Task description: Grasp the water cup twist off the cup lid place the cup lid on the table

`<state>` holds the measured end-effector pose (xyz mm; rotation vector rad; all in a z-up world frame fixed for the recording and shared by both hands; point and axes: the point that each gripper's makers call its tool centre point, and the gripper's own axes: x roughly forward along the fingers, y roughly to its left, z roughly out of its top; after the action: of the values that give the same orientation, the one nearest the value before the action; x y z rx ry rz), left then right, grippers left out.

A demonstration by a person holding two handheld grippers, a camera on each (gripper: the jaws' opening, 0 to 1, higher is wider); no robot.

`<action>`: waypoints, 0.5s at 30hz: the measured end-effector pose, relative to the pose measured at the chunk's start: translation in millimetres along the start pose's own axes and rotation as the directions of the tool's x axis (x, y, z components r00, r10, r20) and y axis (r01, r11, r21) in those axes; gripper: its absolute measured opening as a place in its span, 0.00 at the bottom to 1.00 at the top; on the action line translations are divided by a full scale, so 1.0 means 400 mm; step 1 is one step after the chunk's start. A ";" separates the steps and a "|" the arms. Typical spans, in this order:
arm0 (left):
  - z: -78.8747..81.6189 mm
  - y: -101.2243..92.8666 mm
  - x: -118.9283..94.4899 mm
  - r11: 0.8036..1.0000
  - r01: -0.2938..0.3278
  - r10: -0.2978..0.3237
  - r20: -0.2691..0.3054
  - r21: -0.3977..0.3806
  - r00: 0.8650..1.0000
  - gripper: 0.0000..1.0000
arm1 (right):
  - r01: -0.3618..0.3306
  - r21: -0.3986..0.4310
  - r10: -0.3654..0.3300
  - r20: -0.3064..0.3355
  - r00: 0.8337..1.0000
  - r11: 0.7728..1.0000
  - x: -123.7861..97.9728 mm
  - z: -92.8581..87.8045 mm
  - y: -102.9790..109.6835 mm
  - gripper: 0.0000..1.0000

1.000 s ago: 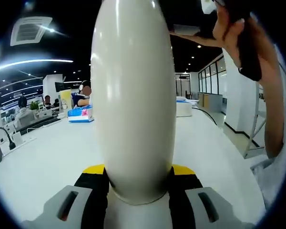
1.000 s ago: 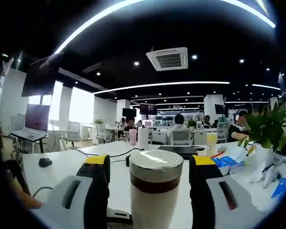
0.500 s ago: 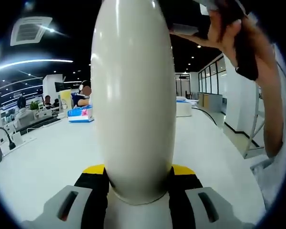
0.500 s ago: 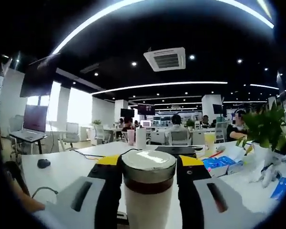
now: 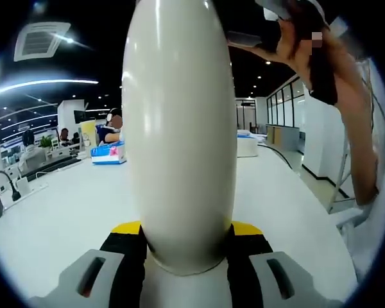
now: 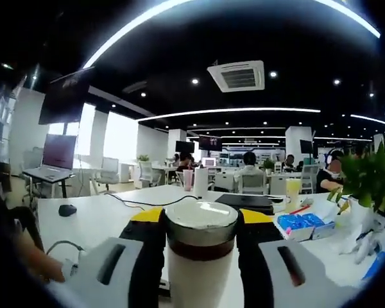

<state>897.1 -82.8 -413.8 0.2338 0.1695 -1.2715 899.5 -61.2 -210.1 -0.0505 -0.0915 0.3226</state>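
Water cup [image 5: 179, 135] clamped by left gripper [image 5: 186, 240] — right gripper [image 6: 199, 221] pinches cup lid [image 6: 201, 221].

Take the water cup [image 6: 199, 269] as your landmark. Left of it the white table [image 6: 96, 221] is open apart from a mouse [image 6: 67, 209] and a thin cable [image 6: 141, 203]. Right of it your way is crowded: a blue box [image 6: 301, 222] and a potted plant [image 6: 366, 186]. Directly behind it lies a dark flat device [image 6: 247, 201].
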 end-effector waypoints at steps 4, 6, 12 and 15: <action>0.000 -0.001 0.000 1.000 -0.001 0.001 0.000 0.002 1.000 0.50 | -0.069 -0.005 0.069 -0.002 0.998 0.998 -0.004 0.000 0.004 0.46; 0.001 -0.002 0.000 1.000 0.000 0.000 0.000 0.002 1.000 0.50 | -0.104 0.001 0.104 0.001 0.995 0.995 -0.005 -0.001 0.006 0.46; 0.000 -0.003 0.000 1.000 0.000 0.000 0.000 0.000 1.000 0.50 | -0.167 -0.010 0.167 0.005 0.986 0.986 -0.001 0.000 0.009 0.46; 0.000 -0.002 0.000 1.000 0.000 0.000 0.000 -0.002 1.000 0.50 | -0.205 -0.006 0.205 0.009 0.979 0.979 0.002 -0.001 0.009 0.46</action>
<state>896.2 -83.2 -413.9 0.2320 0.1709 -1.2710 899.0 -57.5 -210.5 -0.0634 -0.0963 0.5291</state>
